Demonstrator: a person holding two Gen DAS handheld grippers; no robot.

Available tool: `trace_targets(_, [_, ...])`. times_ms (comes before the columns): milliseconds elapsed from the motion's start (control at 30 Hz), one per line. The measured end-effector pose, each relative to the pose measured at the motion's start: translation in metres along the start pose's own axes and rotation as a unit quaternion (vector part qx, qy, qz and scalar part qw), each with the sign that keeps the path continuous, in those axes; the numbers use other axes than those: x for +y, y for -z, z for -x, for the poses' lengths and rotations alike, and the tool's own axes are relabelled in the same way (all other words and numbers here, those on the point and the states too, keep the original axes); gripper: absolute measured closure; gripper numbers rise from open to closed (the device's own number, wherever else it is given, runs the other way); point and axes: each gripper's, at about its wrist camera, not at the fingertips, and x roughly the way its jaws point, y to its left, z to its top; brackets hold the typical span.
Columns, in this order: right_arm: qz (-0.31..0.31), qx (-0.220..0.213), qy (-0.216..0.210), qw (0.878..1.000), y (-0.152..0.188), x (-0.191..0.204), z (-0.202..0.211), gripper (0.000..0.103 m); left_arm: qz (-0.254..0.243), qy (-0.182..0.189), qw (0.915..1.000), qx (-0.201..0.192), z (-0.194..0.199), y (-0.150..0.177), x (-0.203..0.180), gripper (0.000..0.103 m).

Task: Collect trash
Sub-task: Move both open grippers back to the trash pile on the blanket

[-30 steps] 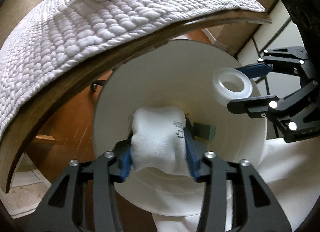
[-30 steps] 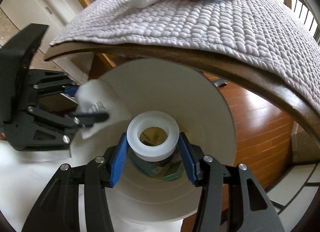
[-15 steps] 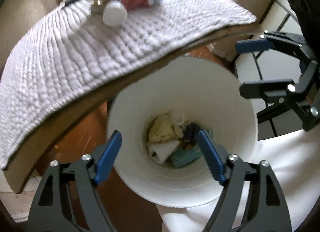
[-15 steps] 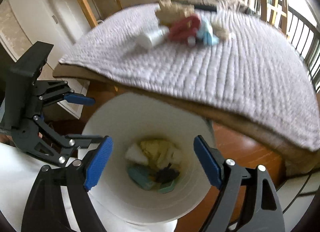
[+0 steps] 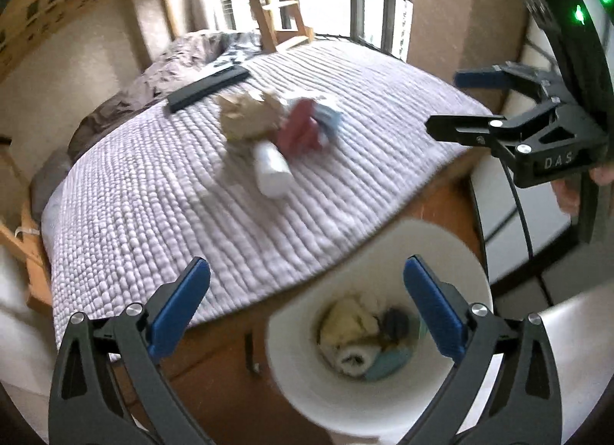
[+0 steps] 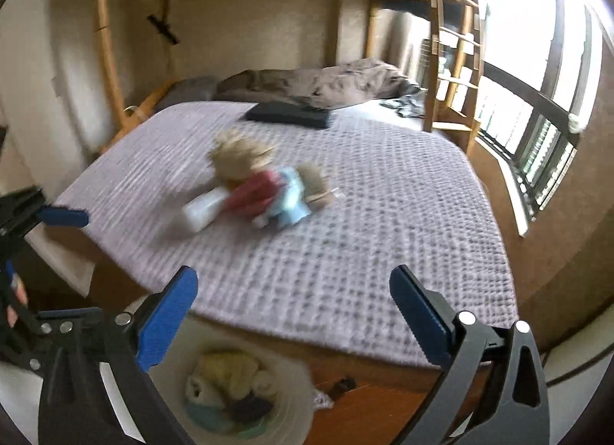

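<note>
left gripper (image 5: 307, 291): jaws opening wide, nothing between, above white bin (image 5: 295, 364)
right gripper (image 6: 293, 293): jaws opening, empty, above bin too
bin: on floor beside bed (image 5: 153, 195), wads inside
leftover trash (image 6: 264, 184): mid-quilt, blurry; probably bottle plus wrappers

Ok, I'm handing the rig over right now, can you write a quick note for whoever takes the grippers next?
Left gripper: fingers opening wide, nothing between them, above the white bin.
Right gripper: fingers opening too, nothing between them, over the bed's near edge.
Bin: on the wood floor against the bed, already holding crumpled tissue, a rolled white piece and teal scraps.
Left to collect: the pile mid-bed on the quilt, namely a white bottle, a tan crumpled wad, a red piece and a light blue wrapper.
The dark flat item farther back: unclear whether it is trash.
</note>
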Motion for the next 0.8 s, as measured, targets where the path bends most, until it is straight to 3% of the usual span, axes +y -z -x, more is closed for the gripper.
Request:
trace_targets(133, [-0.035,-0.009,-0.020,0.999,-0.018,-0.020,-0.010,0.004,0.067,0.019,0.9975,-0.013,-0.010,-0.017,0.021,0.001])
trace_targets(333, [-0.046,-0.004,-0.059,0.997,-0.041,-0.019,-0.035,0.004,0.106,-0.011,0.9943,-0.010,-0.035,-0.034,0.038,0.001])
trace_targets(500, [-0.030,0.006,-0.088,0.996,-0.069,0.002,-0.062,0.004,0.107,-0.013,0.9941,-0.016,-0.053,-0.044,0.043,0.002])
trace_targets(800, [-0.045,0.050,-0.111,0.992,-0.099,0.028,-0.120,0.004,0.083,-0.024,0.9961,-0.014,-0.075,-0.051,0.039,0.013])
